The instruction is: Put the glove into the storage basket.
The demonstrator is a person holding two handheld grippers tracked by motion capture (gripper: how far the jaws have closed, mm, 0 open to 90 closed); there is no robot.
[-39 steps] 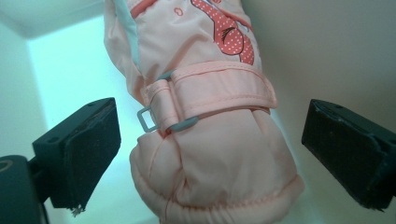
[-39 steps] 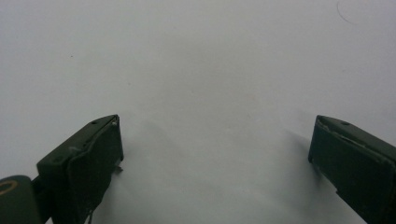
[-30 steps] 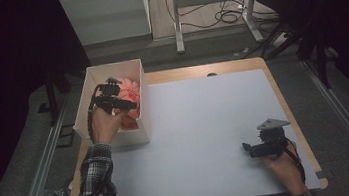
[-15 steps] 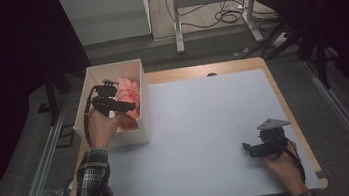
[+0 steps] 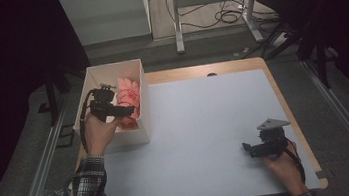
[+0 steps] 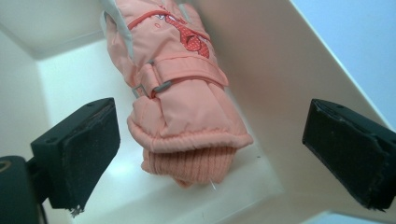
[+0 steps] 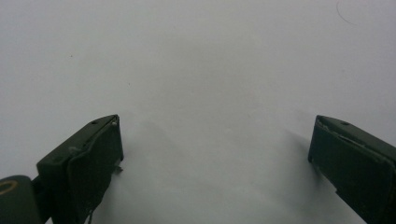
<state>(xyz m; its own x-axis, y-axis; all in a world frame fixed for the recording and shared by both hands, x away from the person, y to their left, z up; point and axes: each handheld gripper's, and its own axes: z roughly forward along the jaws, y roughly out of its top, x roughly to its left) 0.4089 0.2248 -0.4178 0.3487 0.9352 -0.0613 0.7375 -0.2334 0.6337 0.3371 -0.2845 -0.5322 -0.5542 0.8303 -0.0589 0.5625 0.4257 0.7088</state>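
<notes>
The glove (image 6: 177,93) lies inside the box (image 5: 92,80), peach-pink with a red dotted patch, a strap with a grey buckle across its wrist, and a ribbed knit cuff at the near end. It rests on the box floor, leaning along the wall nearest the surface's middle. In the high view the glove (image 5: 127,101) sits in the right half of the box, and the box stands at the left edge of the surface (image 5: 206,124).

Left claw (image 6: 210,149) now, and it is spread wide, jaws well apart with the cuff between and beyond them; neither jaw touches the glove, nothing gripped. One jaw hangs over the box's floor, the other out by the box's rim. From above, the left claw (image 5: 126,110) hovers over the box's middle, held by the left hand (image 5: 97,132), plaid sleeve (image 5: 86,192) trailing to the bottom edge.

Over on the other side, the right claw (image 7: 215,154) is wide open too, empty, with bare pale surface in front of it. The high view puts the right claw (image 5: 246,148) low near the surface's right front corner, well apart from the box, right hand (image 5: 284,165) behind it.
</notes>
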